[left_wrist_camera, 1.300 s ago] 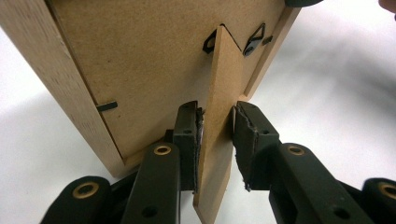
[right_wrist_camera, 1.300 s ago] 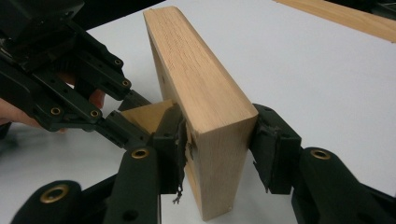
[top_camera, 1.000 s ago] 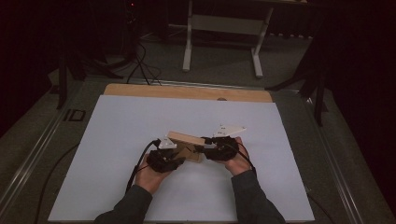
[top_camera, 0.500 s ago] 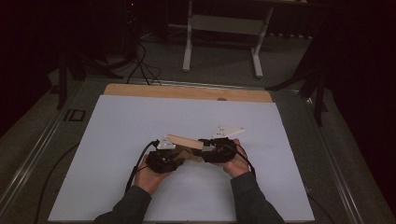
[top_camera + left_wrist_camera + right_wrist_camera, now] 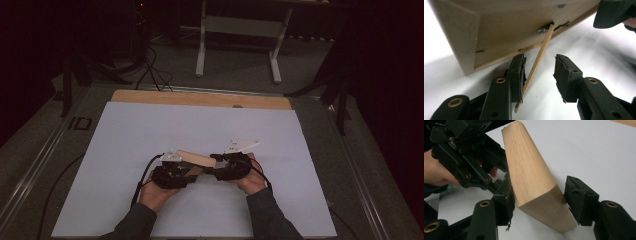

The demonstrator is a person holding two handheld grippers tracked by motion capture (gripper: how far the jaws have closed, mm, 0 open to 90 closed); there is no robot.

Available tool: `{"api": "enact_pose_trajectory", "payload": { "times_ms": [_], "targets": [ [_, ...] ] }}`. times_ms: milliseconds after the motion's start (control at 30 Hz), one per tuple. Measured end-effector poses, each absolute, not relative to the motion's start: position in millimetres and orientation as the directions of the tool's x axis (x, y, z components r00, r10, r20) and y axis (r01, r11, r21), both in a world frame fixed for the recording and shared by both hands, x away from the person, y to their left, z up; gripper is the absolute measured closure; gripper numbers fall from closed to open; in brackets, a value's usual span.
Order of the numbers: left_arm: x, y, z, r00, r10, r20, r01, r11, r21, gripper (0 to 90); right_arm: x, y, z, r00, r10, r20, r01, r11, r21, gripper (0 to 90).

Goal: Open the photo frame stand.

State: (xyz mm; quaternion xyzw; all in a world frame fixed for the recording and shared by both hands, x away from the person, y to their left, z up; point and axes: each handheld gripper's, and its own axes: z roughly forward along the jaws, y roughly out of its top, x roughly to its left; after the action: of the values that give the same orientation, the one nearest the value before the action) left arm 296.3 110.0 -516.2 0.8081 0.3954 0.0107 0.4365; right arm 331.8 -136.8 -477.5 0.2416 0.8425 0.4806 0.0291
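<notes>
We see both hands low at the near middle of the white worktop, each holding a hand-held gripper, tips pointed toward each other. Between them sits a wooden block, lifted off the sheet and tilted.

Right hand-held gripper: jaws clamped on the thick end of the wooden block, one pad on each side face, block running up and away from the jaws toward the left hand-held gripper just beyond it. In the high view the right hand-held gripper lies right of the block, grey plate on top.

Left hand-held gripper: jaws apart, not closed on anything. A thin wooden stick runs diagonally between them, lying against the left pad, clear gap to the right pad; we cannot tell if the pad presses it. Stick's far end meets a small dark metal clip on the block's underside, just ahead of the jaws. In the high view the left hand-held gripper sits under the block's left end, cable trailing back toward the sleeve
</notes>
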Motion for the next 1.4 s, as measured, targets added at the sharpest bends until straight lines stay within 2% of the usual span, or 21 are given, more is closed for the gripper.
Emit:
{"api": "enact_pose_trajectory", "payload": {
  "times_ms": [300, 733, 1400],
  "targets": [
    [288.2, 122.3, -520.8, 0.682, 0.644, -0.347, 0.641, -0.299, 0.706, 59.2, 324.4, -134.9, -476.6, -0.889, 0.422, 0.179, 0.372, 0.436, 0.819, 39.1],
    [278.9, 126.3, -521.4, 0.709, 0.664, -0.239, 0.573, -0.344, 0.744, 59.2, 319.3, -135.7, -475.2, -0.886, 0.433, 0.169, 0.375, 0.450, 0.811, 35.8],
    [269.3, 139.7, -512.3, 0.689, 0.690, -0.219, 0.548, -0.300, 0.781, 58.5, 314.2, -138.6, -469.5, -0.886, 0.438, 0.156, 0.360, 0.435, 0.825, 32.3]
  ]
}}
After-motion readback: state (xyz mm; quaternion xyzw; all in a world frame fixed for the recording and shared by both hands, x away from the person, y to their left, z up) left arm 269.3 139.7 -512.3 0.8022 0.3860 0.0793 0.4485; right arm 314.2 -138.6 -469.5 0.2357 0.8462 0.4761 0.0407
